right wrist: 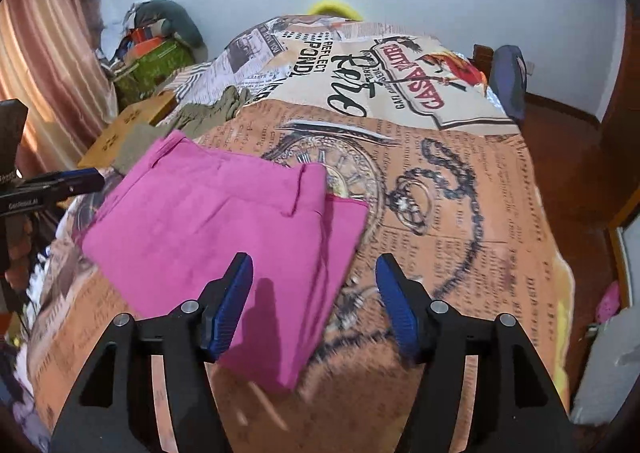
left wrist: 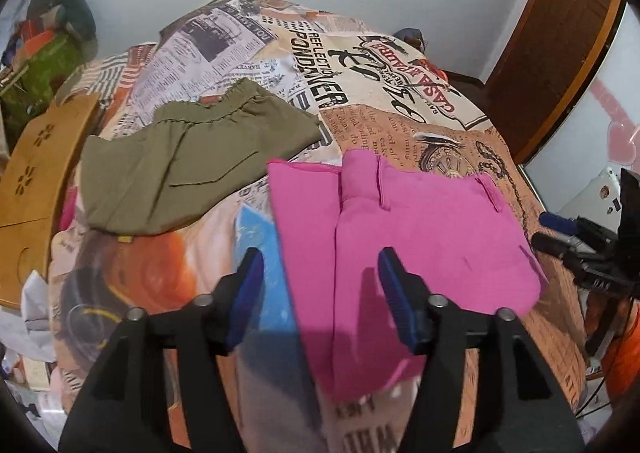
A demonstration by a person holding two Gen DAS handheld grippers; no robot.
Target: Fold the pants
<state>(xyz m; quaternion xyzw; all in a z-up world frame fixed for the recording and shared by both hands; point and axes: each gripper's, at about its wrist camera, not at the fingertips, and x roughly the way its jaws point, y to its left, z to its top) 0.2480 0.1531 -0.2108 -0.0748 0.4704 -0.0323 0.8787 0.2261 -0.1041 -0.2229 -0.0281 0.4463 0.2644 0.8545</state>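
Note:
Folded pink pants [left wrist: 420,221] lie on the printed bedspread [left wrist: 400,65], near its front edge. My left gripper [left wrist: 320,257] hovers open above their left side, with nothing pressed between the blue pads. In the right wrist view the same pink pants [right wrist: 208,221] lie left of centre. My right gripper [right wrist: 314,259] stands open over their right edge, its left pad above the cloth and its right pad above the bedspread. Folded olive pants [left wrist: 192,165] rest further back on the left; only a part of these olive pants [right wrist: 208,113] shows in the right wrist view.
A wooden board [left wrist: 36,181] leans at the bed's left side, with a cluttered pile and green box [left wrist: 48,65] behind it. A brown door [left wrist: 560,33] stands at the right. A pink curtain [right wrist: 40,53] hangs left, and a dark bag [right wrist: 508,73] sits at the far corner.

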